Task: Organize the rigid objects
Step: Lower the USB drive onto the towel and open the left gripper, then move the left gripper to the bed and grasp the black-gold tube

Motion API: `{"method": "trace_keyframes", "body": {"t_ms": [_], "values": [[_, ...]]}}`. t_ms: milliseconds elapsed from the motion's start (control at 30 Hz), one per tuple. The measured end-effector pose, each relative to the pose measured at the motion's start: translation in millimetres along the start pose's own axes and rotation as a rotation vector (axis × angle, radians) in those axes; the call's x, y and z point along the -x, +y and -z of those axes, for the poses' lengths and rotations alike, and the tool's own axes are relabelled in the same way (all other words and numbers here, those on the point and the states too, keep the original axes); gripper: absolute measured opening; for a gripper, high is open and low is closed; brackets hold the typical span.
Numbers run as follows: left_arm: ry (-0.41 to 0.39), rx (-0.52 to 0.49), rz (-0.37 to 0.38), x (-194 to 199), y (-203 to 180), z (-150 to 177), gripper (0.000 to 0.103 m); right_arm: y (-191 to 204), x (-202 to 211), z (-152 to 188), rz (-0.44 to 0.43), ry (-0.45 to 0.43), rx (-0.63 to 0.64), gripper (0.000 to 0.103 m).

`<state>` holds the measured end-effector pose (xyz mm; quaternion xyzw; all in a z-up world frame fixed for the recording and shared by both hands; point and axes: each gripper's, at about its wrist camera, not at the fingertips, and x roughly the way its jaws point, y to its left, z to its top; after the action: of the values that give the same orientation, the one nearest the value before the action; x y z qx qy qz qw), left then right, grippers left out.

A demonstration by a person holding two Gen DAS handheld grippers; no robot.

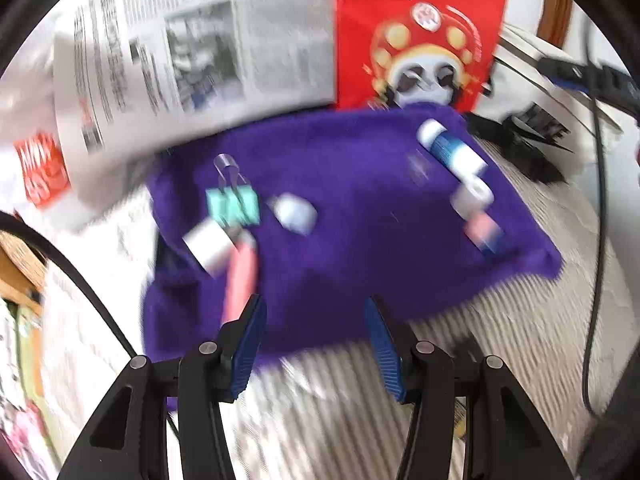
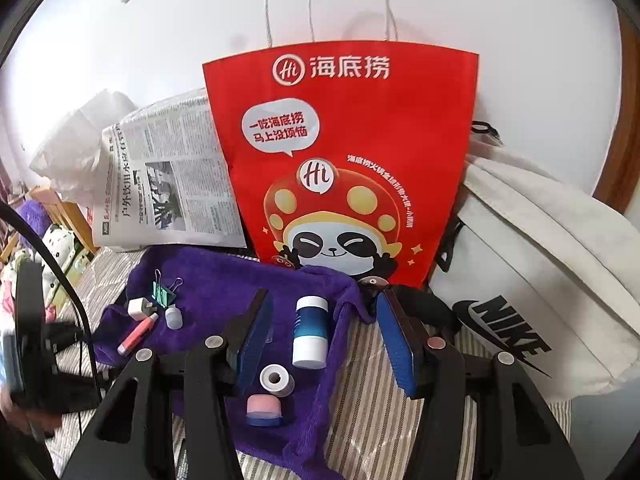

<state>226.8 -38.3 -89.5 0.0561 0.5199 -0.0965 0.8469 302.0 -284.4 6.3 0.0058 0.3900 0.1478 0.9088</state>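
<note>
A purple towel [image 1: 360, 232] [image 2: 216, 292] lies on the striped bed and carries small objects. On its left are a green binder clip [image 1: 234, 204] [image 2: 163, 293], a white charger plug [image 1: 210, 246] [image 2: 139, 307], a pink tube [image 1: 240, 276] [image 2: 138, 333] and a small white bottle [image 1: 296, 213] [image 2: 173, 317]. On its right are a blue-and-white bottle [image 1: 450, 148] [image 2: 311, 330], a white tape roll [image 1: 472, 196] [image 2: 276, 380] and a pink-and-blue eraser [image 1: 484, 232] [image 2: 264, 410]. My left gripper [image 1: 316, 332] is open and empty over the towel's near edge; that view is blurred. My right gripper [image 2: 322, 332] is open, its jaws standing either side of the blue-and-white bottle.
A red paper bag [image 2: 344, 152] [image 1: 420, 32] with a panda stands behind the towel. A newspaper [image 2: 168, 192] [image 1: 192, 52] leans at its left. A white Nike bag [image 2: 532, 280] lies at the right. A black cable [image 1: 592, 240] runs along the right side.
</note>
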Motion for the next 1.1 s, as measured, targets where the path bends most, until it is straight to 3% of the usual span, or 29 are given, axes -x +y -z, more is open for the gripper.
{"method": "trace_keyframes", "body": {"t_ms": [100,267,500,667,867,1100], "values": [[-0.017,0.010,-0.001,1,0,16,0.054,4,6,2,0.001,0.010,-0.011,0.054],[-0.015,0.058,0.088,10,-10,39,0.054,19,28,12,0.019,-0.007,0.007,0.054],[0.013,0.030,-0.007,5,-34,59,0.054,27,54,62,-0.059,0.015,-0.039,0.054],[0.024,0.049,0.046,-3,-47,66,0.055,26,72,119,-0.061,0.035,-0.098,0.054],[0.012,-0.015,-0.035,-9,-65,69,0.055,11,92,166,-0.033,0.038,-0.191,0.054],[-0.004,-0.017,-0.052,7,-38,92,0.058,11,105,185,0.019,0.027,-0.188,0.054]]}}
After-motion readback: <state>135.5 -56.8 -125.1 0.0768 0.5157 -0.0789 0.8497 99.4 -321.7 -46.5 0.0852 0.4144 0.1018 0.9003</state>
